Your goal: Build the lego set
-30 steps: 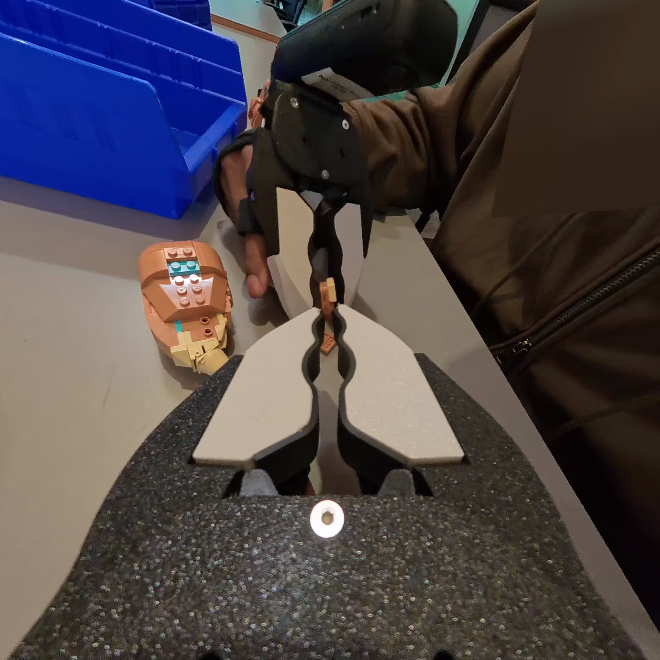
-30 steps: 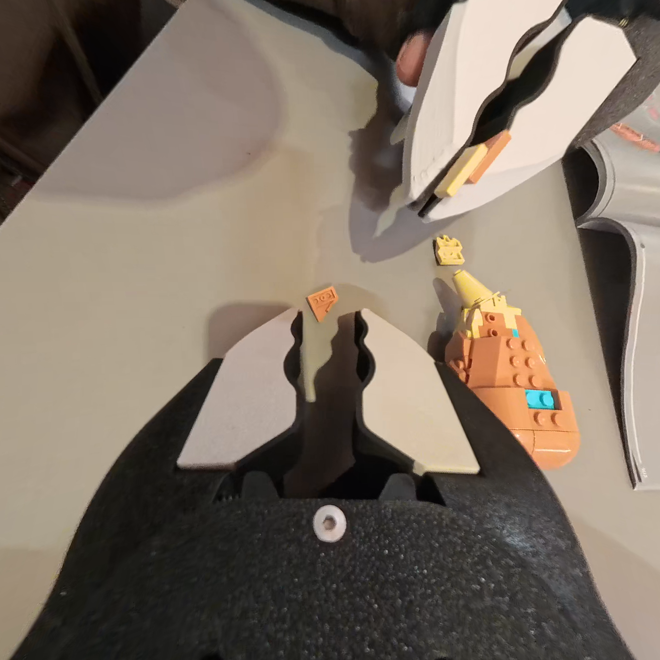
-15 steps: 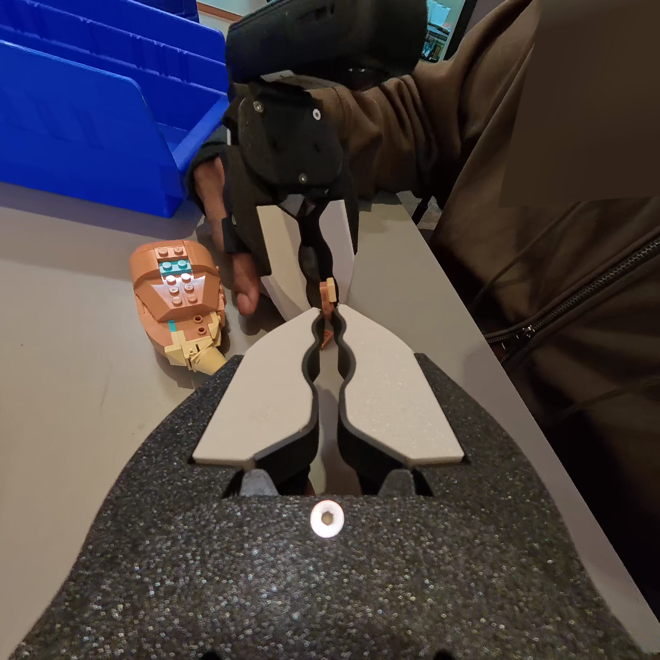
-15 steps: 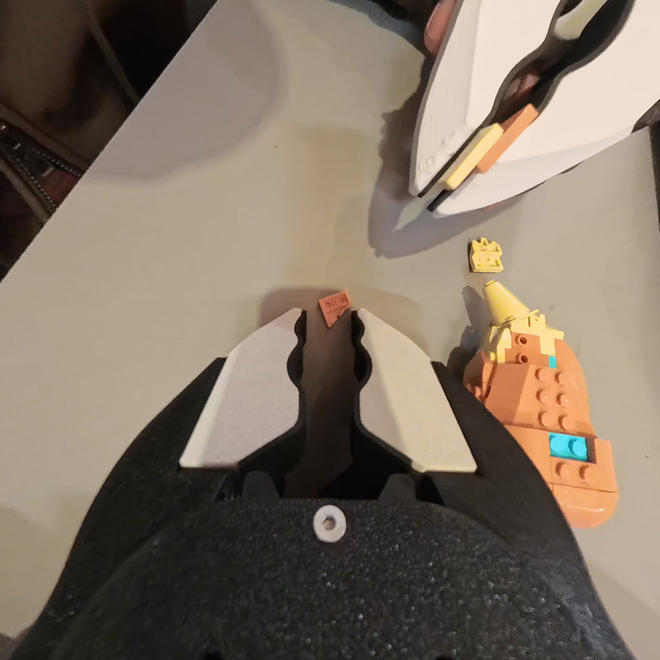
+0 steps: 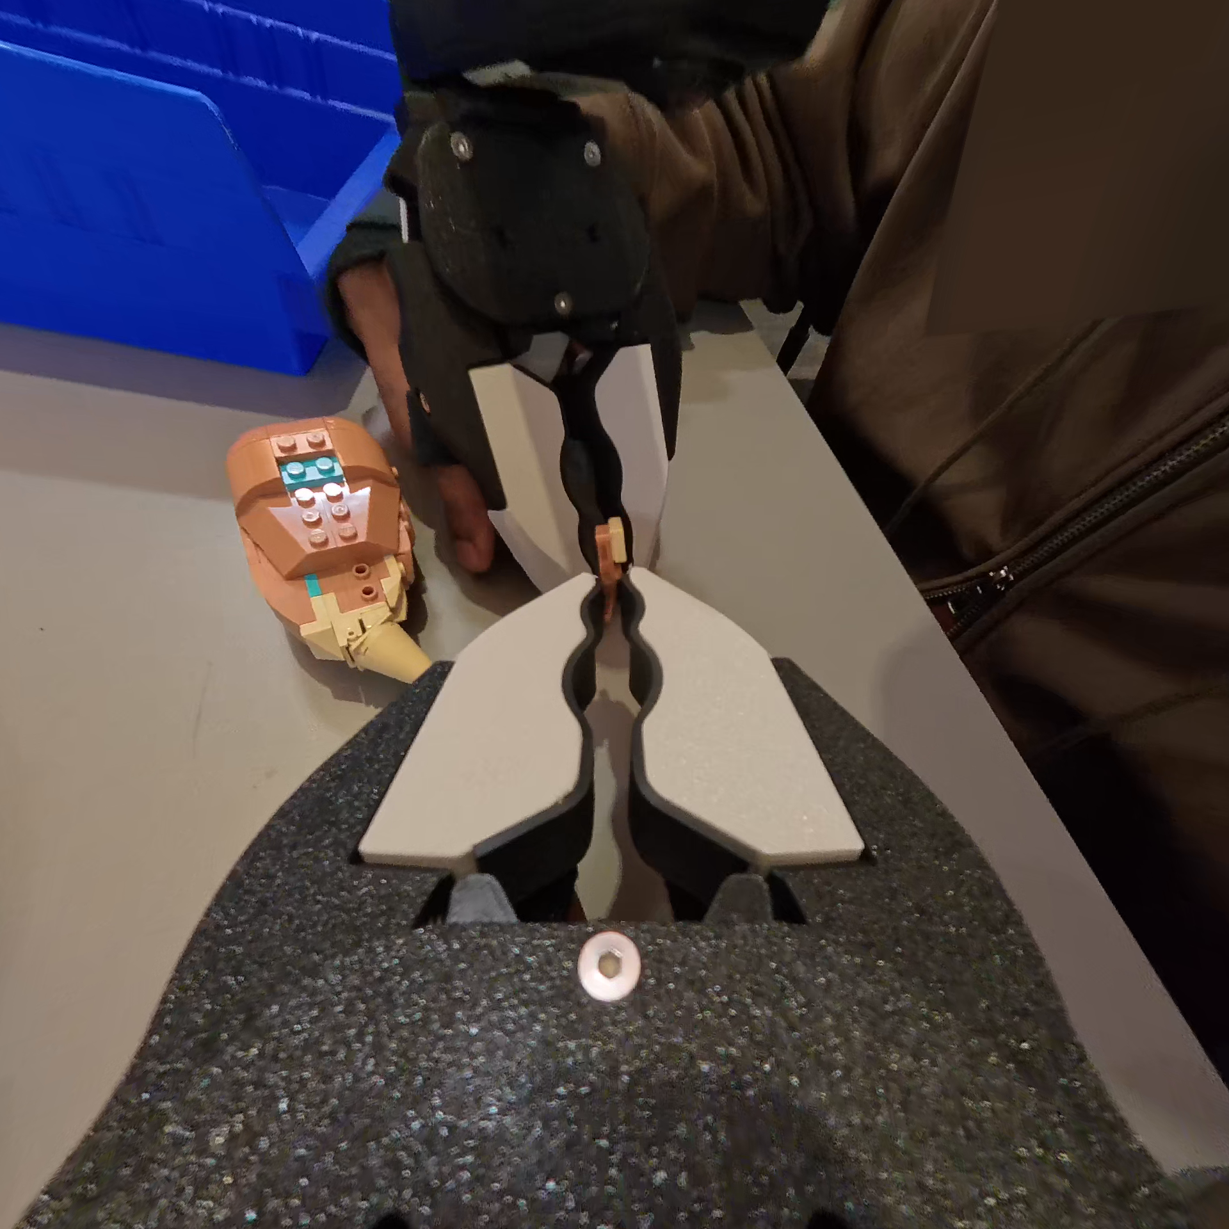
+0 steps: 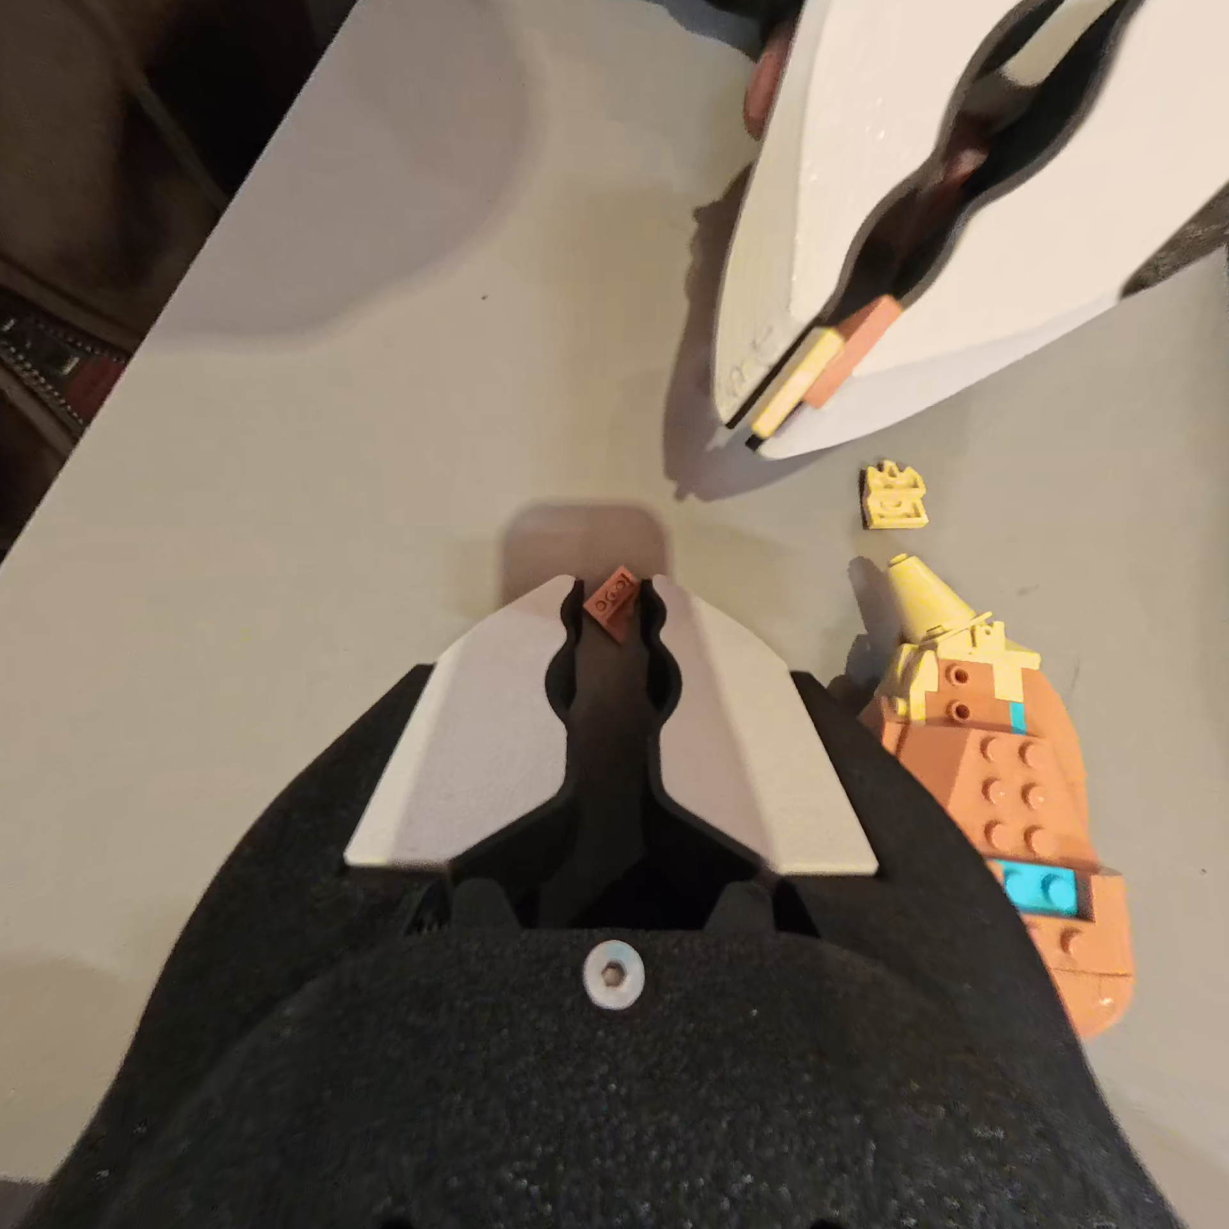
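Desk [image 5: 100, 798]: grey, carries everything; I see its edge on the person's side in the left wrist view.

Blue bins [image 5: 133, 219]: at the far corner of the desk, well apart from the work.

Person: brown zip jacket [image 5: 997, 332] fills the side of the left wrist view. The hand [image 5: 459, 512] carrying the right tongs rests its fingertips on the desk just beside the model.

Left tongs [image 5: 608, 585]: clenched on a two-layer stack of plates [image 6: 824, 366], tan on reddish-brown. I read it as held edge-on, with one end poking out past the tips, above the desk.

Right tongs [image 6: 612, 585]: pointed down at the desk, jaws parted. Tips sit either side of the small plate. I cannot tell whether they press on it.

Lego model [image 5: 319, 532]: part-built, rounded orange-brown body with a teal plate on top and a tan section ending in a cone. It lies on the desk beside both tongs, touching neither.

Loose tan piece [image 6: 894, 499]: on the desk just off the cone's tip, below the left tongs.

Small reddish-brown plate [image 6: 610, 604]: flat on the desk, turned at an angle between the tips of the right tongs.
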Motion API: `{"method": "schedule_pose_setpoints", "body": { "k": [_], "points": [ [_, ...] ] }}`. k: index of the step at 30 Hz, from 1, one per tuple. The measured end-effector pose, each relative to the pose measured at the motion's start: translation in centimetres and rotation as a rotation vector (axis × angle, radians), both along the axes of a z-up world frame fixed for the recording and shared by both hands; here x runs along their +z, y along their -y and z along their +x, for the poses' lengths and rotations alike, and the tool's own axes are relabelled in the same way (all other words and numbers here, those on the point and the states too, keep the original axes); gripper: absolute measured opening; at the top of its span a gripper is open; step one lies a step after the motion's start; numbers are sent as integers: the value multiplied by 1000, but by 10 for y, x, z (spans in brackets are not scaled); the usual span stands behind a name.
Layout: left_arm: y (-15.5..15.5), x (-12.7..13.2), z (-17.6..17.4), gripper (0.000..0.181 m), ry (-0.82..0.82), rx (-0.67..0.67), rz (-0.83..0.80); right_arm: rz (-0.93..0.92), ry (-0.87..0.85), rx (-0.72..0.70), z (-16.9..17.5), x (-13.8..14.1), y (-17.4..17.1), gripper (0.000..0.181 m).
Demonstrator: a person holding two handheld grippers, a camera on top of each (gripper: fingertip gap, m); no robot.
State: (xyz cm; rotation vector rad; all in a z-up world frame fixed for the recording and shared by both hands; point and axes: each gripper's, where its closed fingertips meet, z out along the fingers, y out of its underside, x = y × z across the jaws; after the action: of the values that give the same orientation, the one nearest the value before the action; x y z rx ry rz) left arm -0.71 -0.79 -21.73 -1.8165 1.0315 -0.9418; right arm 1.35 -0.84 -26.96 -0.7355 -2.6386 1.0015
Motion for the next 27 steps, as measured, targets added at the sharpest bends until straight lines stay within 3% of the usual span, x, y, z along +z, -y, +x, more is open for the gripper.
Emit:
{"method": "schedule_pose_setpoints", "body": {
  "k": [4, 11, 21, 27],
  "points": [
    [5, -11, 4, 4, -65, -35, 6, -96, 5, -67, -5, 11, -1, 11],
    [2, -15, 7, 4, -144, -37, 115, -456, 74, -197, -12, 47, -6, 10],
    [-8, 8, 8, 4, -51, 15, 265, -875, 235, -260, -11, 76, -8, 10],
    [-11, 20, 9, 4, -36, 46, 382, -975, 316, -292, -13, 79, -6, 10]
  ]
}}
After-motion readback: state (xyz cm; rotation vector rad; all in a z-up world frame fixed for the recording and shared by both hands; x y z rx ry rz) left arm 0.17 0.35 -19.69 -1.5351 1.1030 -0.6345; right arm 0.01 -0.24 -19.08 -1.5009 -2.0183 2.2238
